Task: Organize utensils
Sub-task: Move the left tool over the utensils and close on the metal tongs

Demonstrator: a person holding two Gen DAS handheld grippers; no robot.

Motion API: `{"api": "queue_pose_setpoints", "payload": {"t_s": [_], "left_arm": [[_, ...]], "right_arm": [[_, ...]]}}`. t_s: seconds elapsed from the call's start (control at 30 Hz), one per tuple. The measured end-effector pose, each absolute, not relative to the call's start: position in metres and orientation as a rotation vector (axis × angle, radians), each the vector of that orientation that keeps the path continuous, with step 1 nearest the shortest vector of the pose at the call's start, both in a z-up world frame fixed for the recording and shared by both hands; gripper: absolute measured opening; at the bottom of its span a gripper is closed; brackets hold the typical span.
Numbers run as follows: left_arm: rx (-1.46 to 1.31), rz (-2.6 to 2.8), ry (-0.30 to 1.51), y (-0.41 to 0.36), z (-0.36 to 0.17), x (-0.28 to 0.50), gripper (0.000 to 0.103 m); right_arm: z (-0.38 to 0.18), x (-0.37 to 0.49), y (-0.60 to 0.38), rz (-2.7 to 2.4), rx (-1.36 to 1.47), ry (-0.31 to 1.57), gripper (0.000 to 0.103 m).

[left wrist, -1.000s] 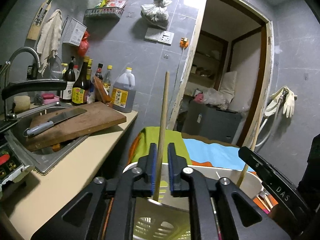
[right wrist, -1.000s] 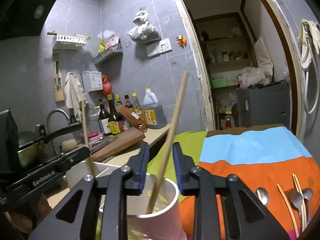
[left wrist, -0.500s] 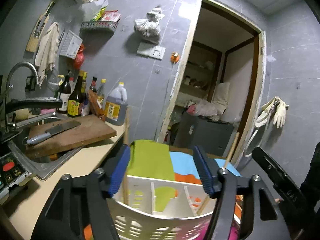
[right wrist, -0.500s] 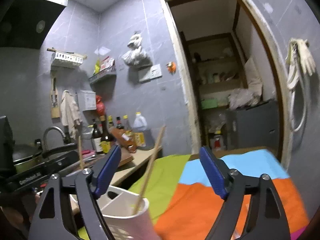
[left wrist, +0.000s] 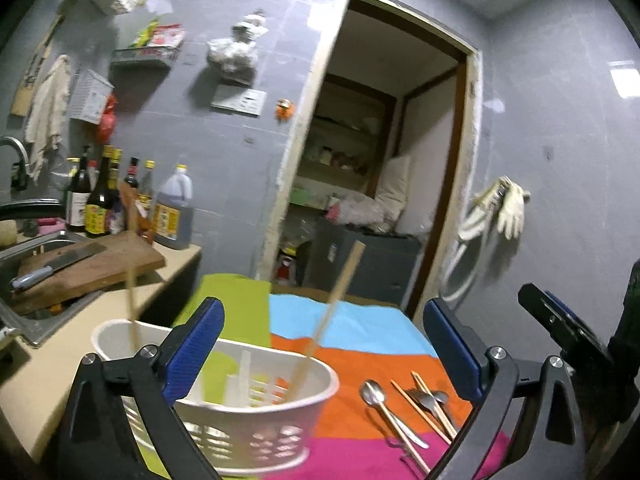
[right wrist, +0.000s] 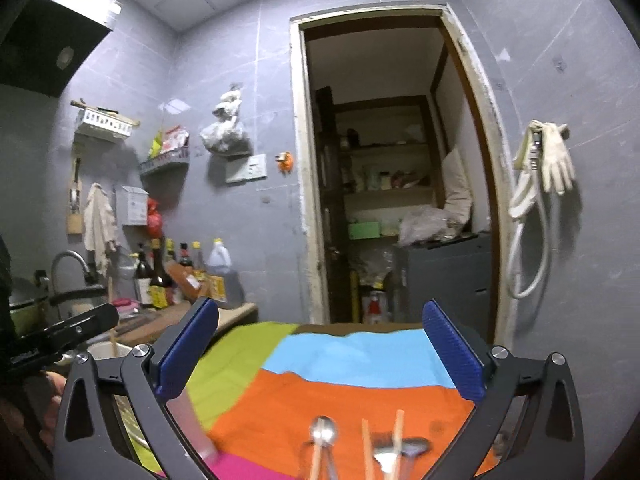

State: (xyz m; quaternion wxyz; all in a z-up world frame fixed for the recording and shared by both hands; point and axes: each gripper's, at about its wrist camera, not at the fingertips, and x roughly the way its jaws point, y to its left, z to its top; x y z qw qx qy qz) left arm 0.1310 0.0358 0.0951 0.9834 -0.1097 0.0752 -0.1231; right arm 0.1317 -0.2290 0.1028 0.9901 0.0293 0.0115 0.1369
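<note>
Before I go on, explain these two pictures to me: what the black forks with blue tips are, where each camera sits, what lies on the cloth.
No robot: a person holds a two-finger grabber in each hand, with a camera looking along its fingers. One picture is from the left gripper, the other from the right gripper. Both jaws are opening, with nothing between them. A white basket stands on the coloured cloth with two chopsticks leaning in it. Spoons, a fork and more chopsticks lie loose on the cloth.
</note>
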Motion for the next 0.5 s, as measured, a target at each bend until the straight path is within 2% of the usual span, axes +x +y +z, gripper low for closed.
{"api": "queue_pose_setpoints", "payload": {"t_s": [0.5], "left_arm": [[-0.066,-0.324,0.332,-0.063,0.055,0.151,0.098]], "right_arm": [[0.060,0.154,-0.289,0.206,0.004,0.225,0.103]]}}
